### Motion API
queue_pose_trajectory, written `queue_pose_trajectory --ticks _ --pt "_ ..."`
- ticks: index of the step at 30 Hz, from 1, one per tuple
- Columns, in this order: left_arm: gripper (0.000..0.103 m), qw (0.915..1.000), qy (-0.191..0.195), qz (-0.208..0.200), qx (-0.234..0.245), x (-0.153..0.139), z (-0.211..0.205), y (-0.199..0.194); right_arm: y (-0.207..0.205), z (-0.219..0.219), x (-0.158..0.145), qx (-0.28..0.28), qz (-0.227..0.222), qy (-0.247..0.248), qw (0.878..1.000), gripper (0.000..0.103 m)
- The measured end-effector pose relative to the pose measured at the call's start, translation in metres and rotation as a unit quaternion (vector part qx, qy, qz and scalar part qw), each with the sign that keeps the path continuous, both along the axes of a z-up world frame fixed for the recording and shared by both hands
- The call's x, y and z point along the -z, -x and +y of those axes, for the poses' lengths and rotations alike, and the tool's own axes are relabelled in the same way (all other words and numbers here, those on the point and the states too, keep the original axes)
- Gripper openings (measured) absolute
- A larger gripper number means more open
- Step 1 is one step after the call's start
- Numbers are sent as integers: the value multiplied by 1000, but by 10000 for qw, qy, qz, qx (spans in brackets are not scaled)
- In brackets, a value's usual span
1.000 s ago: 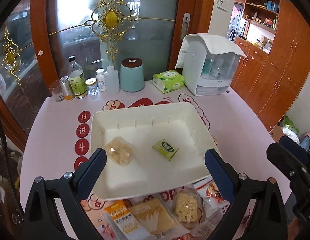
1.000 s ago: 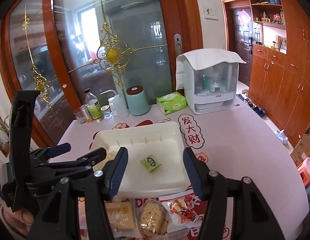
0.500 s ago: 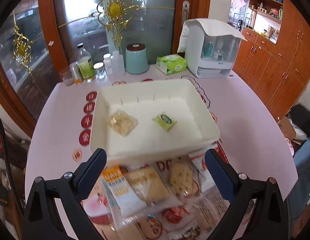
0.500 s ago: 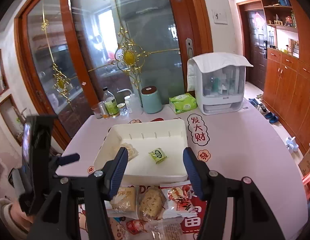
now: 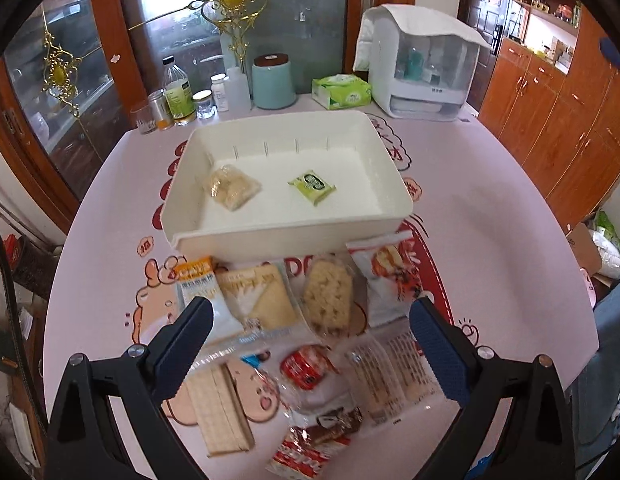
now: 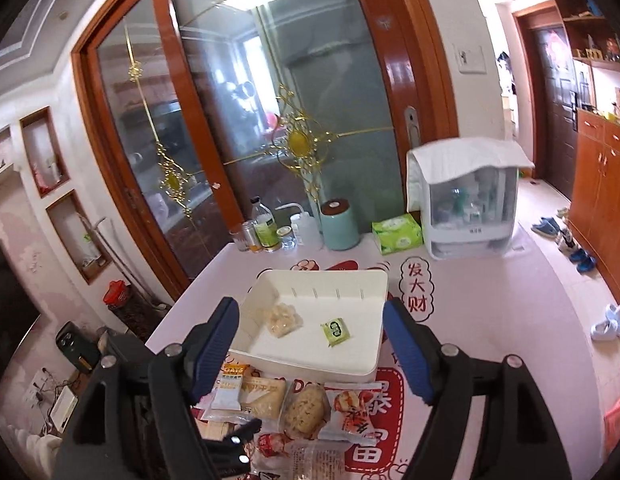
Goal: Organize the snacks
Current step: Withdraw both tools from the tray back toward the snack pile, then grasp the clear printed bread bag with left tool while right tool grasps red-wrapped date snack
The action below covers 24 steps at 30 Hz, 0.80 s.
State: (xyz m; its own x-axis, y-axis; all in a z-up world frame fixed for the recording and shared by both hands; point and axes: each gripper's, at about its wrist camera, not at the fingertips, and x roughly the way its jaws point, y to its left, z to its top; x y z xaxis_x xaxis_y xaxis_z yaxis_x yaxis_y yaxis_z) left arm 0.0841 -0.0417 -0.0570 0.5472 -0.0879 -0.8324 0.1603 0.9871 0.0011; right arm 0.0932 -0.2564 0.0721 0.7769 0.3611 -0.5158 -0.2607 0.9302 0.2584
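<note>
Next snack into the tray (image 5: 293, 236)
Left claw (image 5: 310, 344) spread, empty; right claw (image 6: 312, 344) opening, empty. Drop onto one packet (image 5: 328, 298) w/o snagging neighbours.

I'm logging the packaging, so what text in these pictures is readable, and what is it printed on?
"OATS": orange-topped packet, in front of the bin.
"发大财": red characters on the tablecloth, right of the bin.
"DO": partial red letters on the tablecloth, cut off by snacks.
Bottle label, green packet in the bin, red wrapper, clear pack's fine print: too small or blurred.
</note>
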Motion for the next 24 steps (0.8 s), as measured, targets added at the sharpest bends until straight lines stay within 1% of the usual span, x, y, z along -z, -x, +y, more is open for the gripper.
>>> queue_pose_trajectory --ticks 3,6,9,13,15,18,24 --pt "98 9999 24 105 18 8 -11 7 5 -8 -1 -71 -16 59 10000 77" --pt "98 9997 24 235 90 22 -24 12 11 -17 14 -85 85 211 9997 78" --pt "98 9989 -74 421 170 45 -38 13 17 -28 47 -44 404 323 9987 78" --pt "98 9972 -64 725 184 78 -52 13 29 -41 108 72 974 539 9938 78" --pt "98 9958 30 901 162 95 -56 12 40 -44 140 111 1237 711 9897 78" --pt "98 9936 151 1114 104 116 -64 9 54 -46 174 107 1477 944 9845 78" --pt "98 9899 171 1410 24 145 -78 8 86 -36 234 -5 1816 1441 9728 78"
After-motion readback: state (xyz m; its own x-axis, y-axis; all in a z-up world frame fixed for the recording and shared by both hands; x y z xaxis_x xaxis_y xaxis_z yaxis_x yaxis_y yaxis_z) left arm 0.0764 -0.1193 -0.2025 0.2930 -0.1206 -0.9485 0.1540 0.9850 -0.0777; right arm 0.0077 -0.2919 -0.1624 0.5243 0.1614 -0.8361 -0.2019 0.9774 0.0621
